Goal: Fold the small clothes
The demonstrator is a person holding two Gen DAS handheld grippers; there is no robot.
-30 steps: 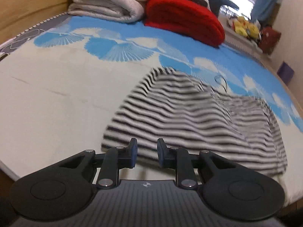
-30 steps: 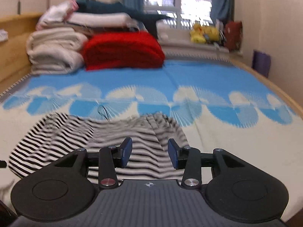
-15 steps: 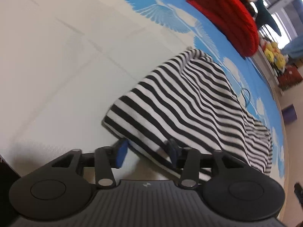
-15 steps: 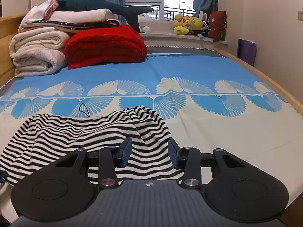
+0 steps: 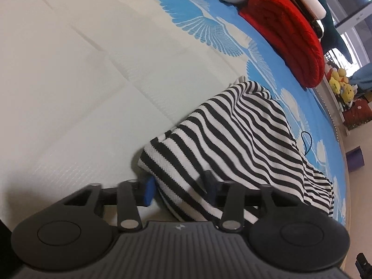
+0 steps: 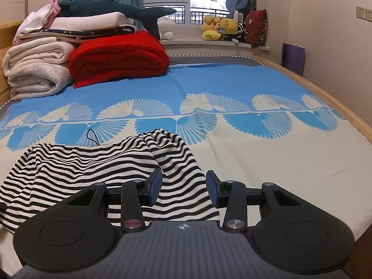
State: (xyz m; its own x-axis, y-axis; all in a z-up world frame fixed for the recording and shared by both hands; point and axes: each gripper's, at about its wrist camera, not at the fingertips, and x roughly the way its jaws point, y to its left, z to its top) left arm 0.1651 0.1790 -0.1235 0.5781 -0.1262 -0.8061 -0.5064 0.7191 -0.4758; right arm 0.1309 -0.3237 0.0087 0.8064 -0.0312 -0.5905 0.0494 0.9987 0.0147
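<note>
Left gripper [image 5: 177,189] is down at the near edge of the bed [image 5: 69,81], its fingers [image 5: 148,191] having just been closing around the corner of the striped garment [image 5: 232,139], fabric bunched between them and pinched. A second ago it hovered clear of the hem, so the grab is on. Right gripper [image 6: 183,189] hangs over the garment's other near corner, fingers apart, gripping nothing. Farther back, the red blanket [image 6: 118,58] sits at the bed's far left corner.

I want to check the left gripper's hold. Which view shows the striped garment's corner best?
The left wrist view: the striped garment corner lies between the left gripper fingers. The right wrist view shows only its other side.
</note>
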